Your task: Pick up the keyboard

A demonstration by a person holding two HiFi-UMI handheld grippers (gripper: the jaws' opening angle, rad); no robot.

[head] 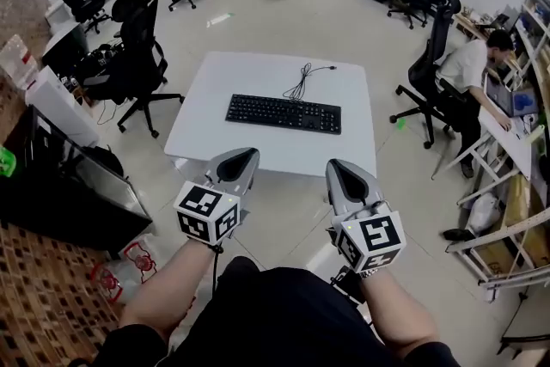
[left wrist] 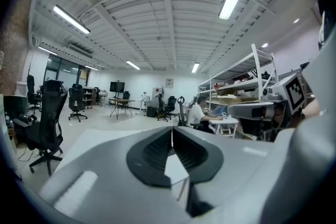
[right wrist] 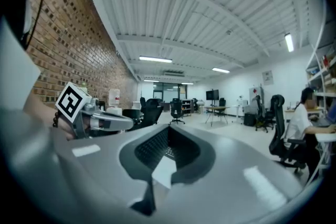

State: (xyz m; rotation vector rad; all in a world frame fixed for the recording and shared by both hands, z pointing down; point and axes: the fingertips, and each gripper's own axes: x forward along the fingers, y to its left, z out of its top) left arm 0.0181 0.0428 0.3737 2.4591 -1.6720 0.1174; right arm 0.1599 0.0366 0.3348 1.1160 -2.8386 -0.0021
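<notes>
A black full-size keyboard (head: 284,113) is lying flat near the middle of the white desk (head: 206,99), its long side running across. Its thin black cable (head: 304,80) is trailing in loose loops toward the desk's far edge.

My left tongs (head: 245,157) and right tongs (head: 337,166) are grey with black pads (head: 235,168), each bearing a white cube (head: 206,213) patterned with black squares. The keyboard (head: 284,113) is black, the bench (head: 258,71) white.
</notes>
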